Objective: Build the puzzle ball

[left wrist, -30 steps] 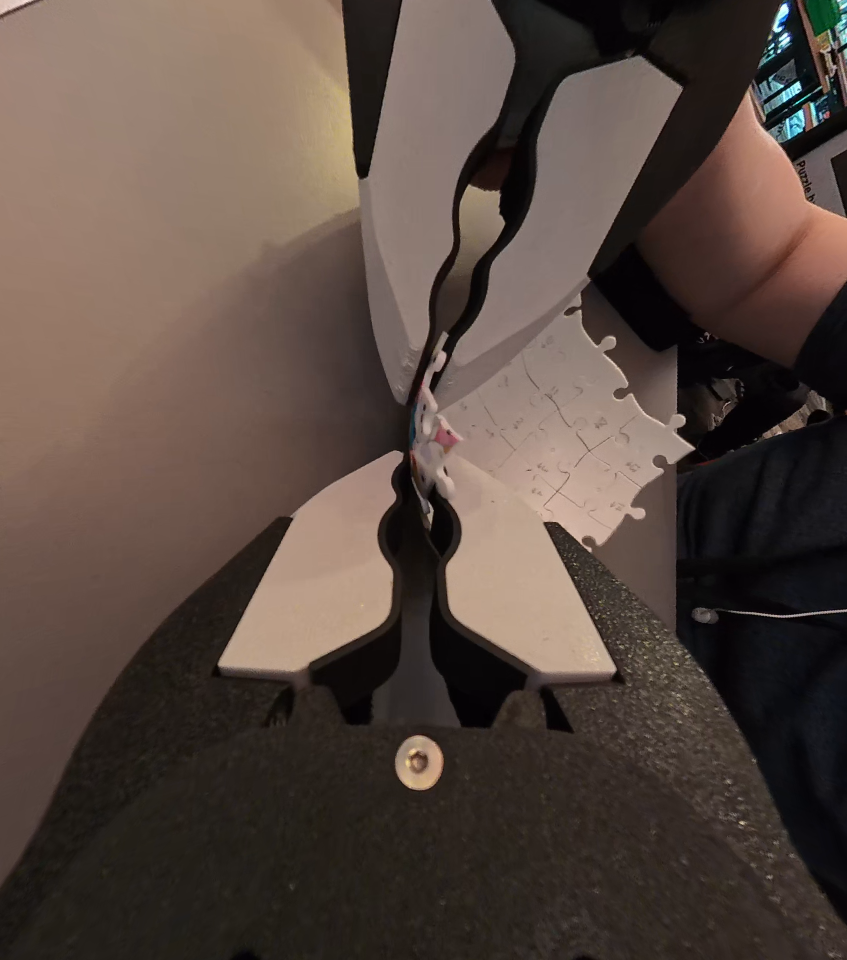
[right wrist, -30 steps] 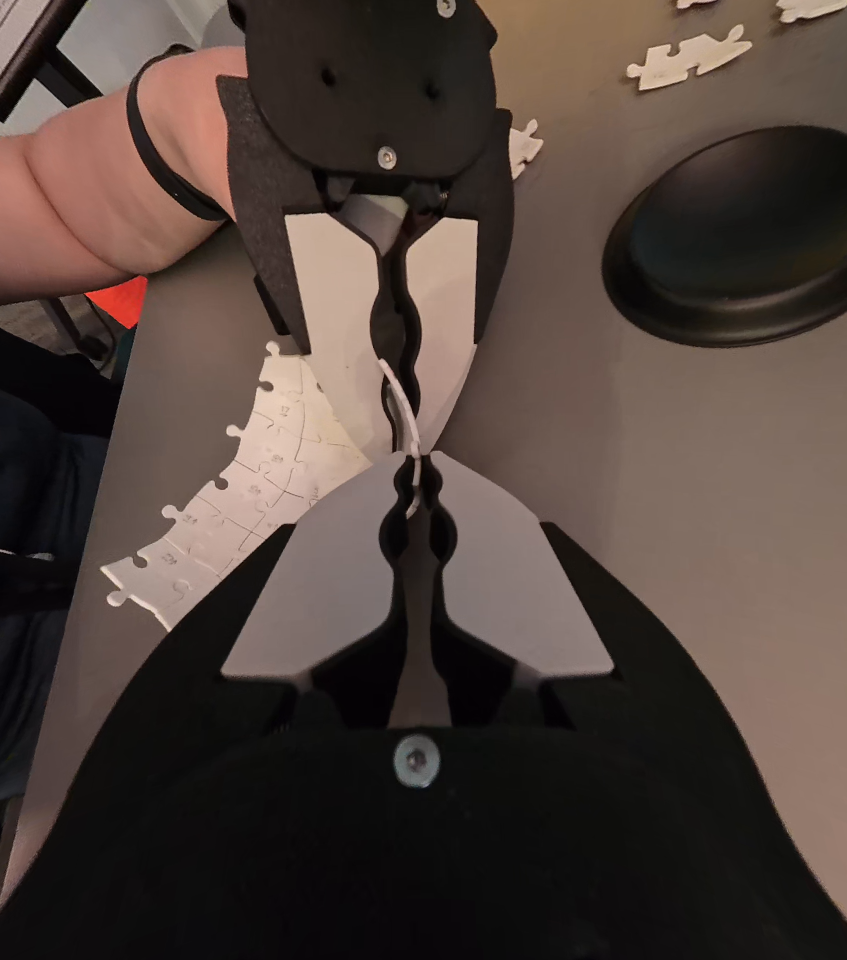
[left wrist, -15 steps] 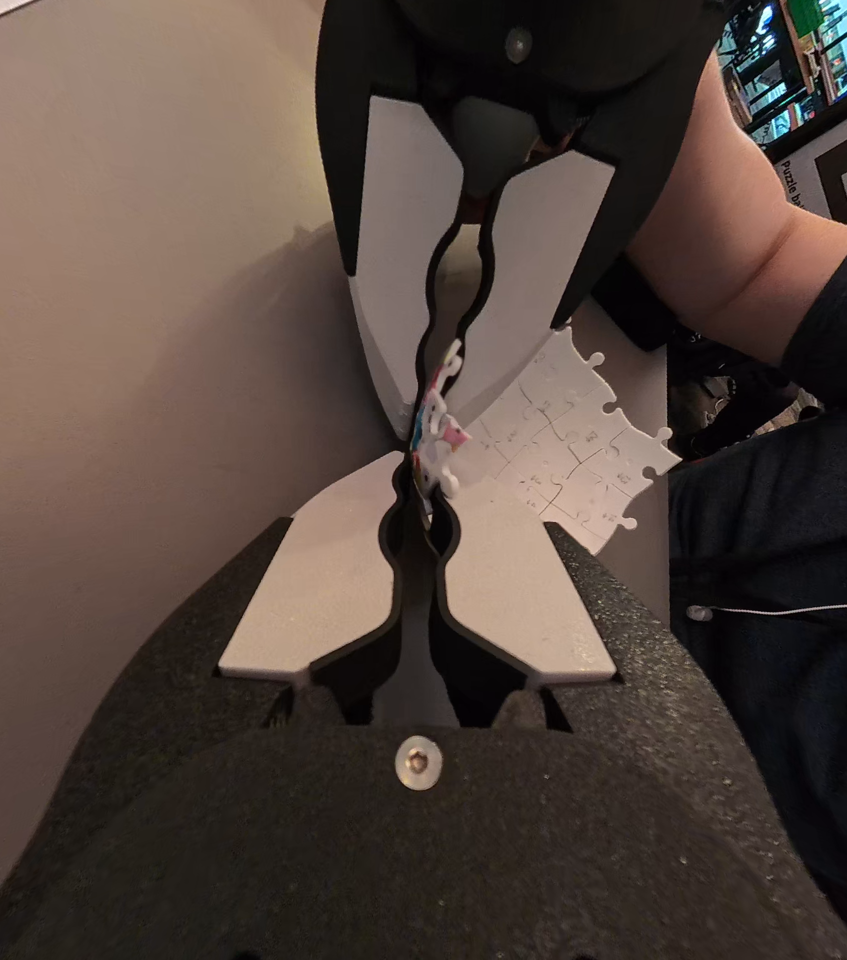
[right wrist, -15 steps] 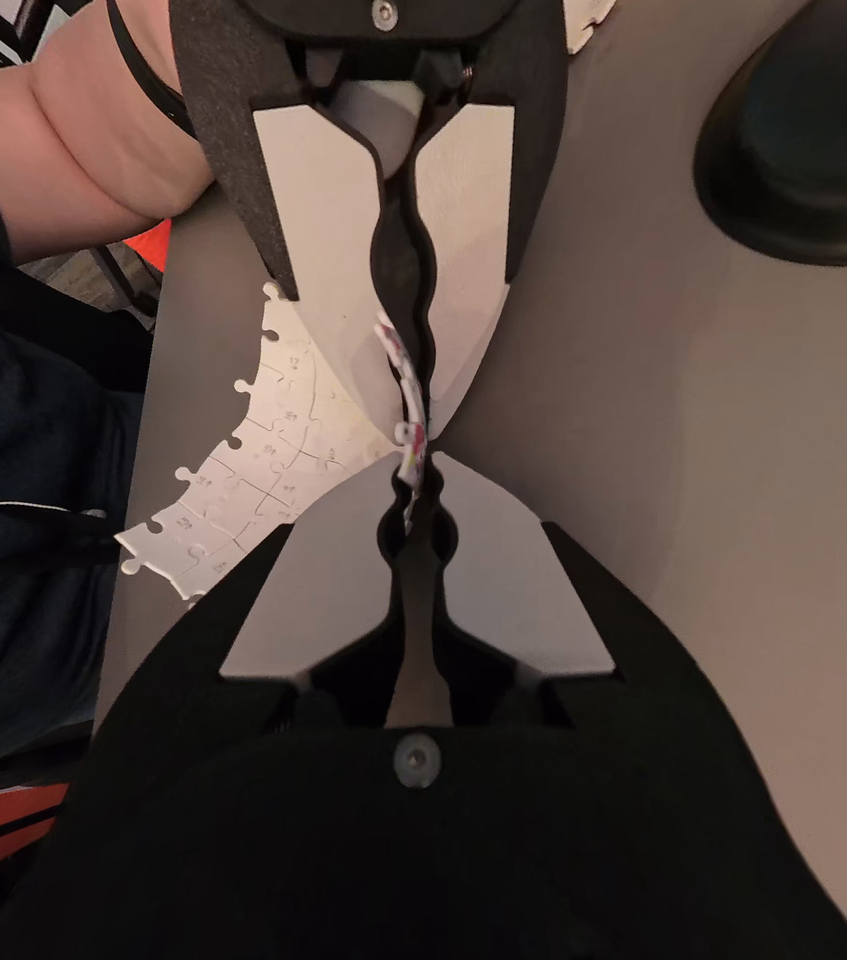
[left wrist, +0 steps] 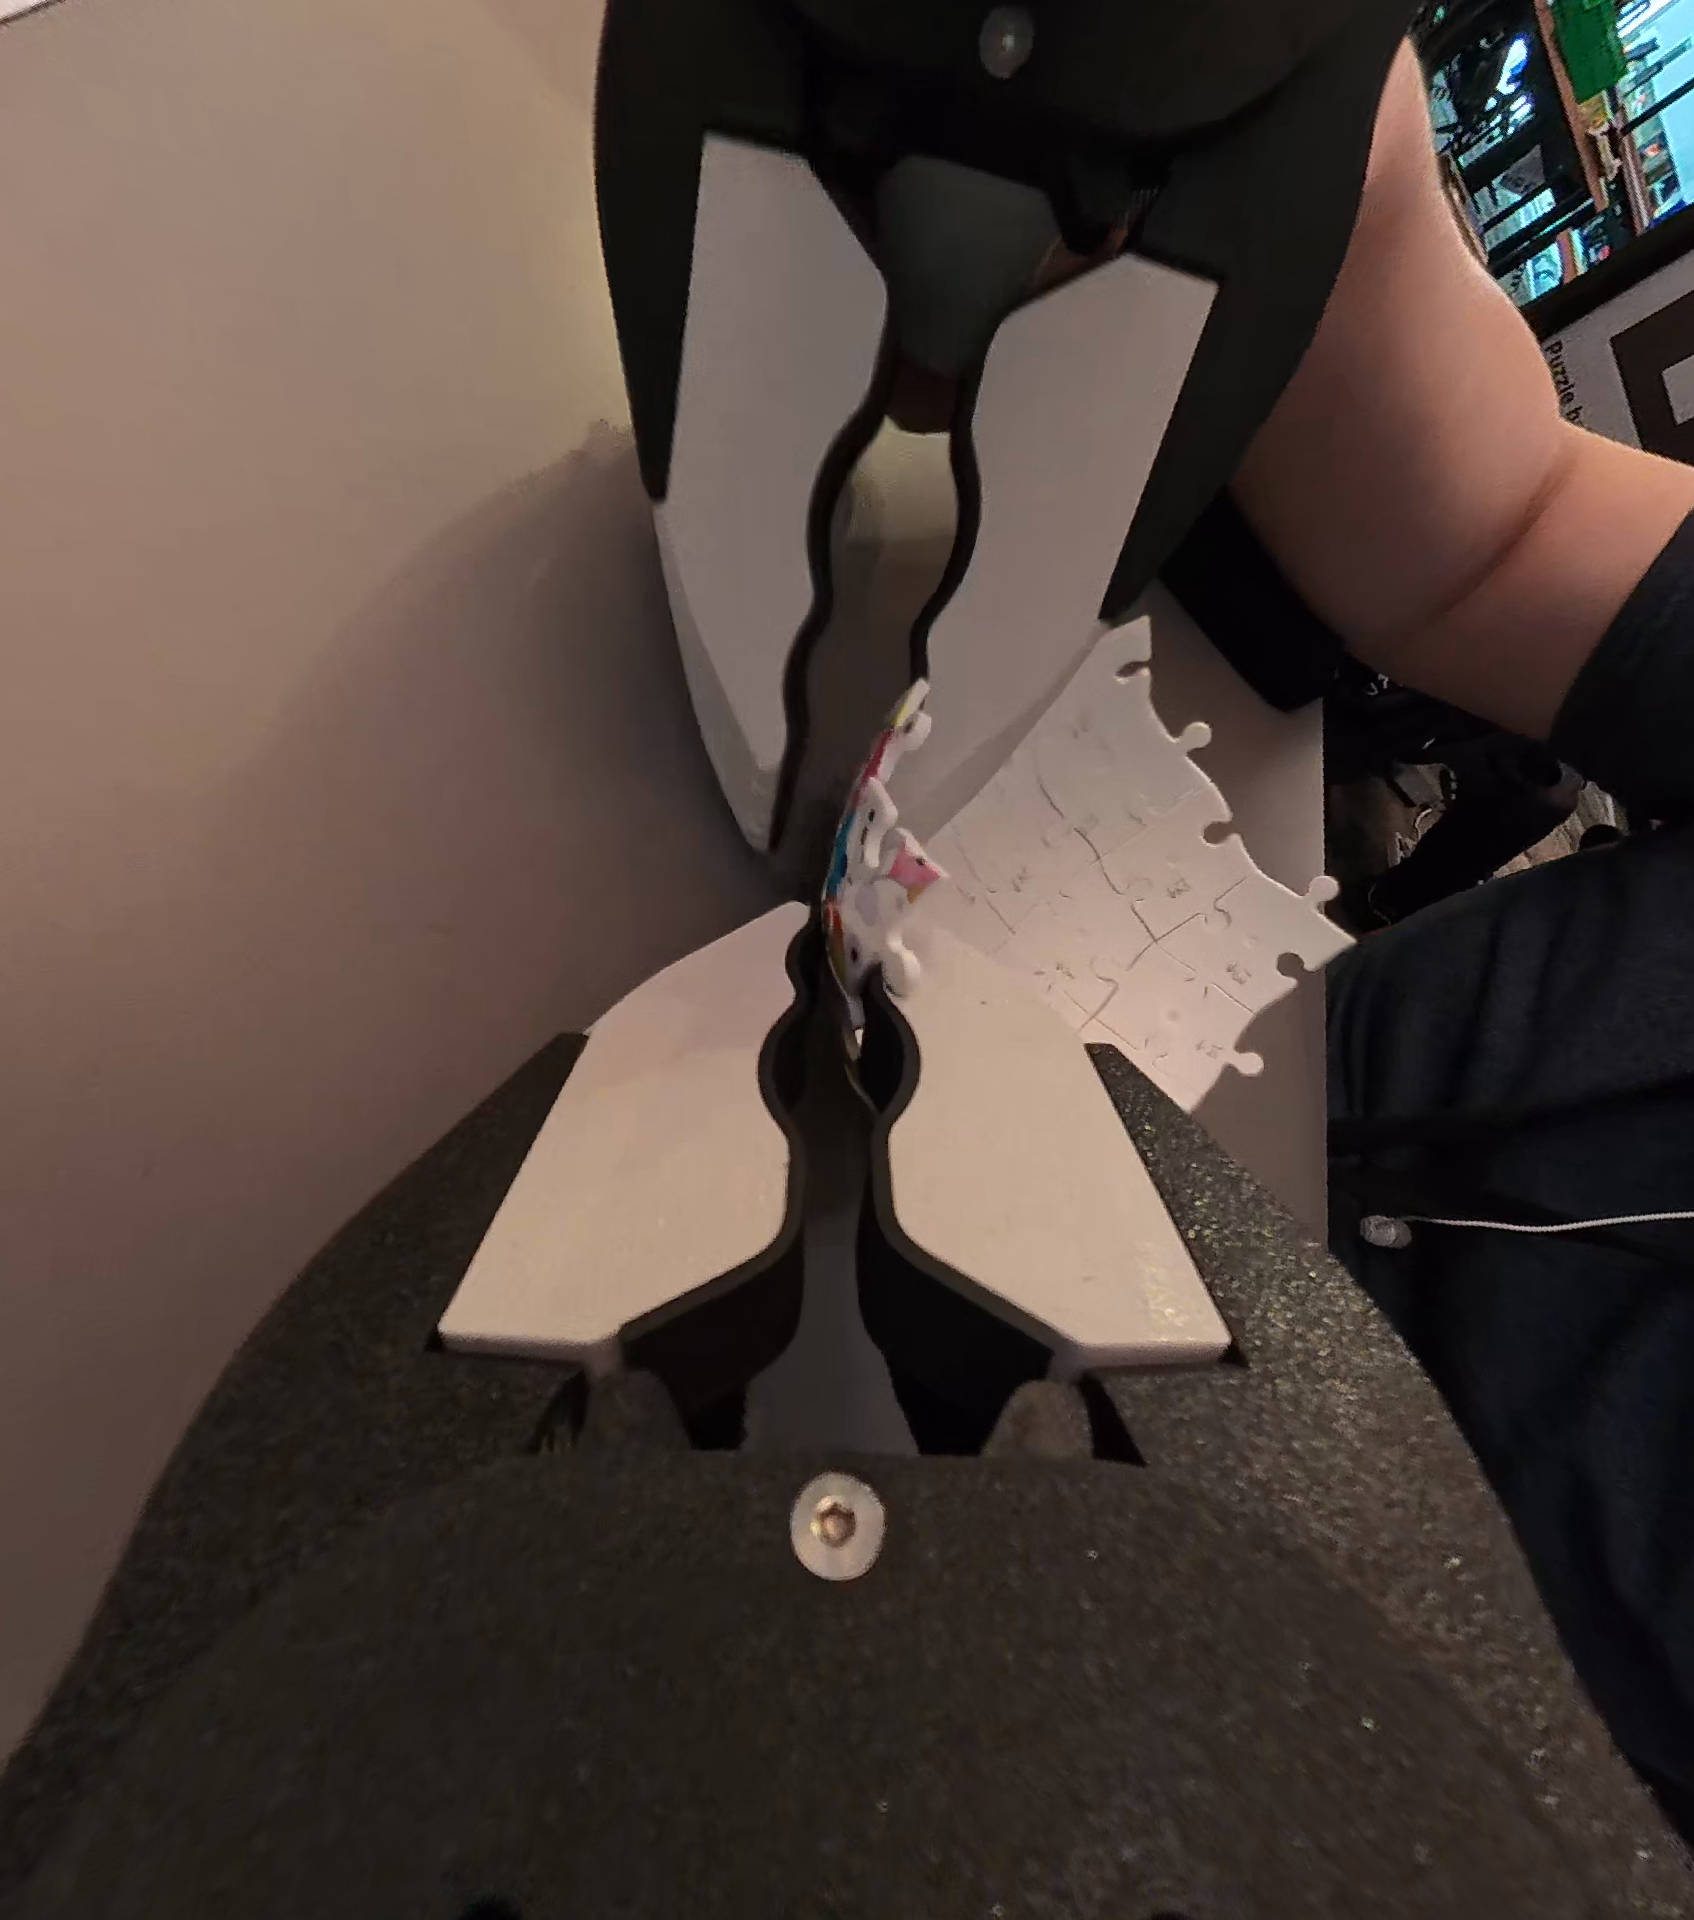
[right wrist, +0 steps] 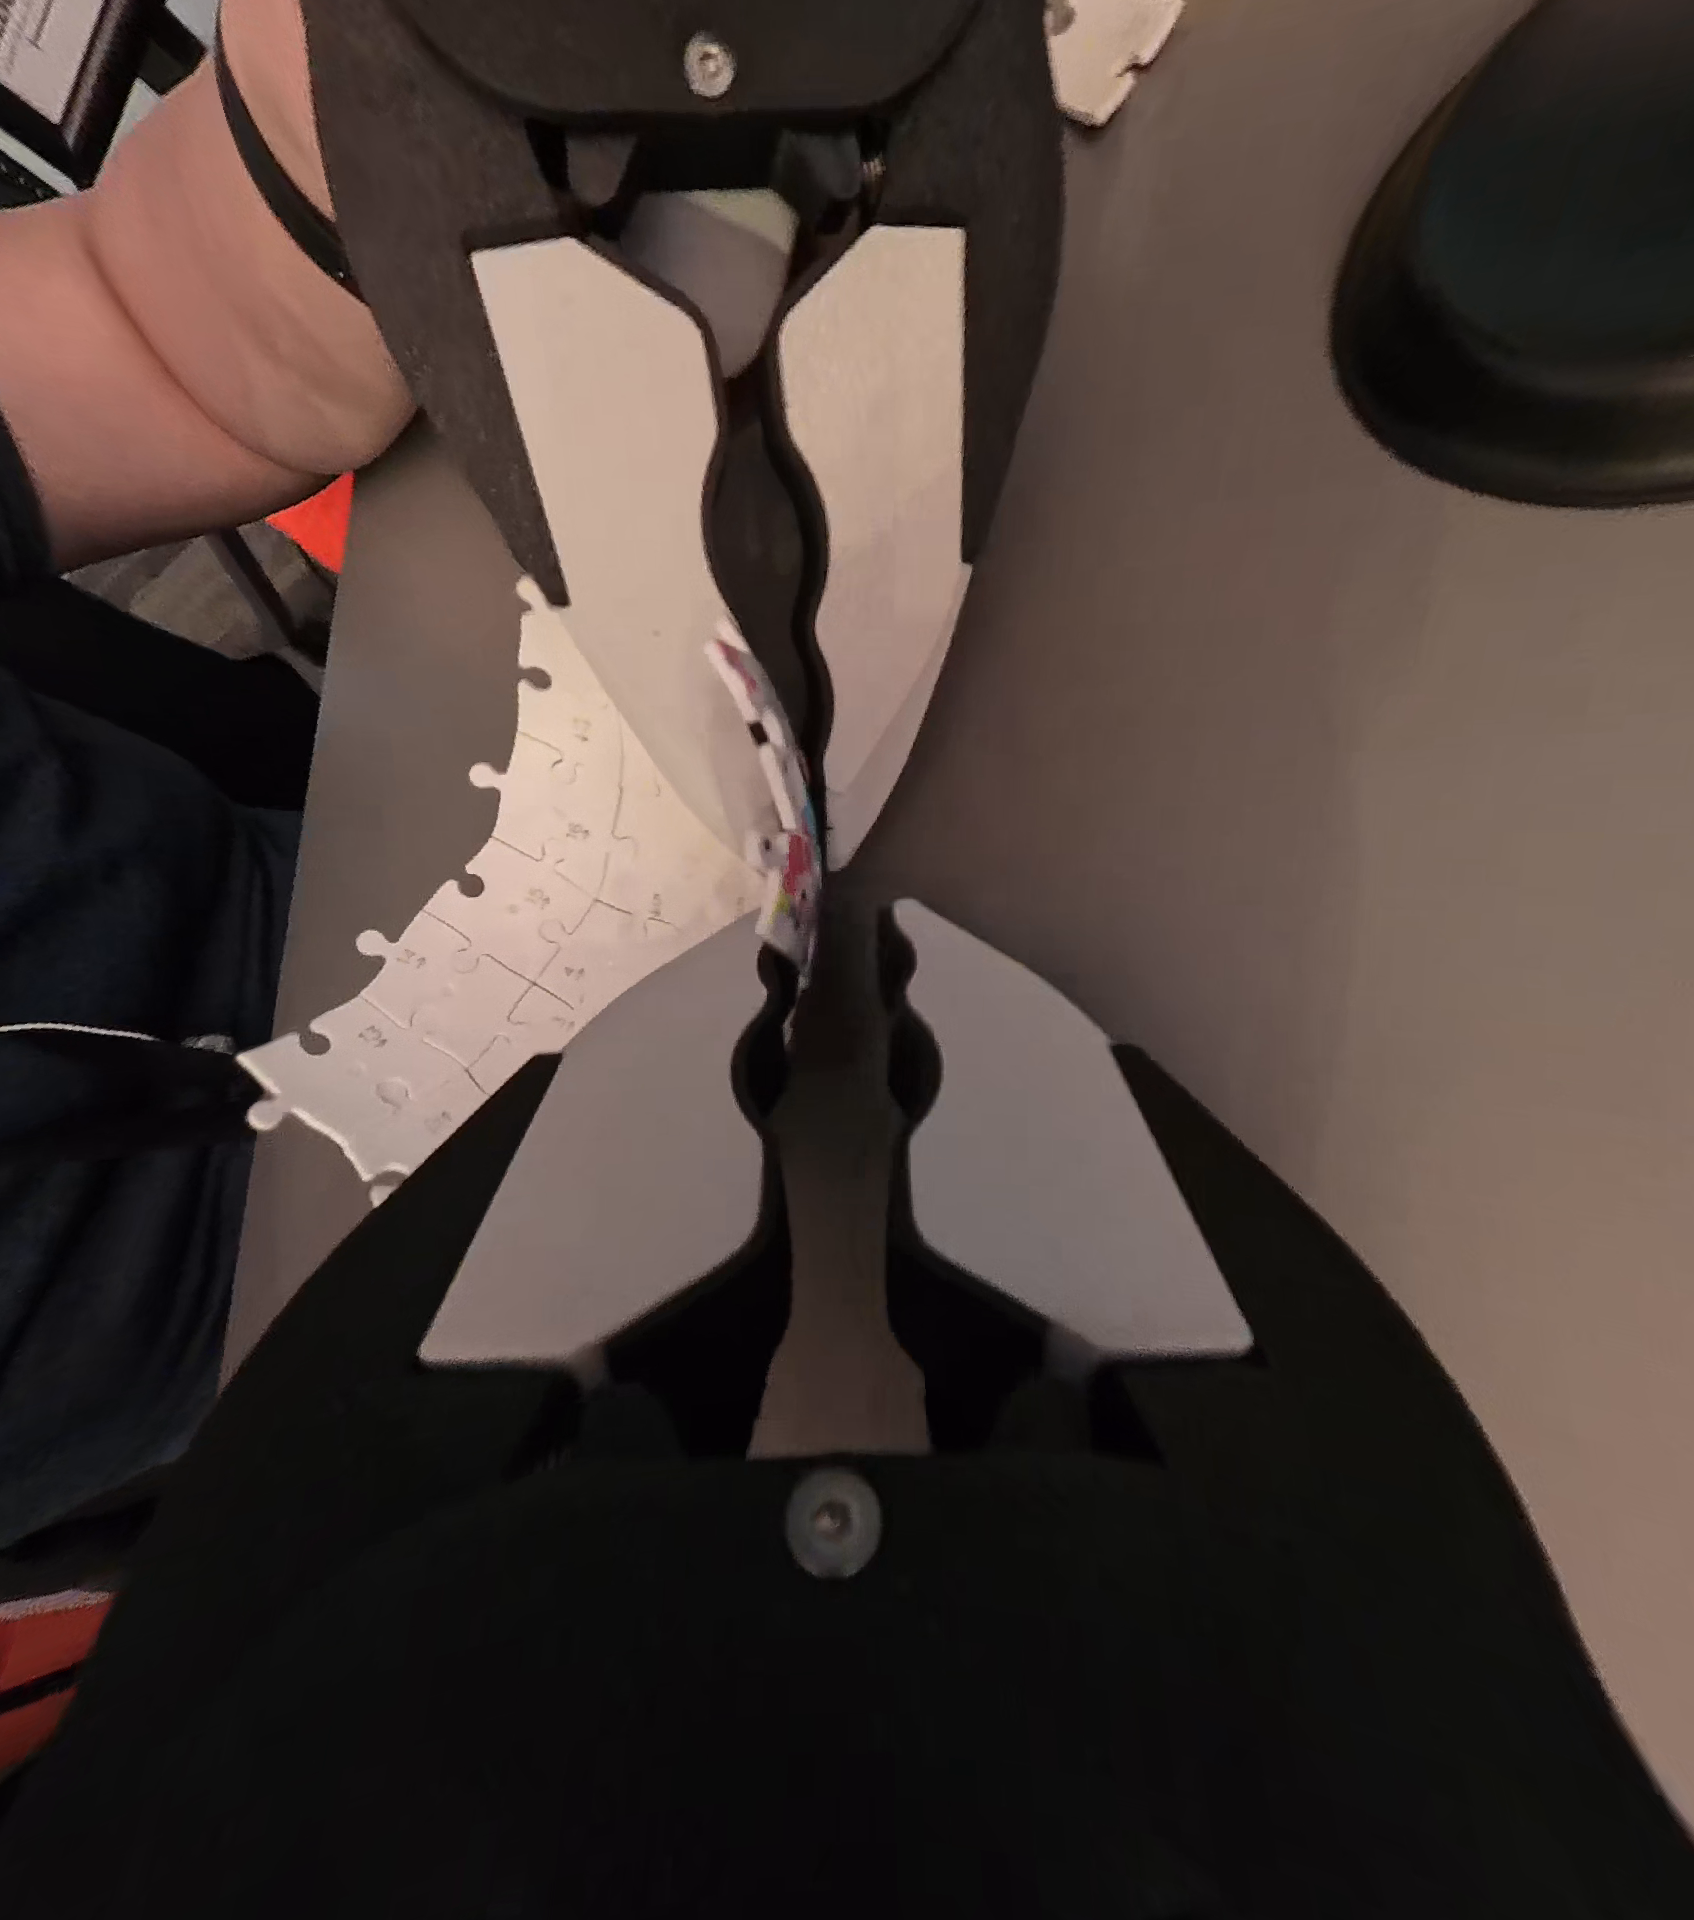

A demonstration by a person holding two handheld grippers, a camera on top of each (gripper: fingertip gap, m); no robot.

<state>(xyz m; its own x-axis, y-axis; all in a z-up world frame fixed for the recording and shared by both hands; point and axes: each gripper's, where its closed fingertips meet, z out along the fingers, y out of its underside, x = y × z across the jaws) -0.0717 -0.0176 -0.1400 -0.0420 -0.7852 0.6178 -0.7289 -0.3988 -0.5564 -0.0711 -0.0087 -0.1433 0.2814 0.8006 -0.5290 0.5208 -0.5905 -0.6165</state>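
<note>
Table (right wrist: 1342,935) under my two claws is grey and wide, with a black bowl (right wrist: 1591,312) at its far side. Near its edge lies the white curved puzzle sheet (left wrist: 1134,894), print side down. My left claw (left wrist: 838,997) pinches a colourful strip of pieces (left wrist: 869,883). My right claw (right wrist: 827,935) looks slightly parted, maybe only touching the strip. It is light, thin and bendable; I should grip its flat middle, not the tabs.

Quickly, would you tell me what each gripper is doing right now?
Left gripper: shut on the colourful puzzle piece.
Right gripper: open, fingers apart beside that piece.
</note>
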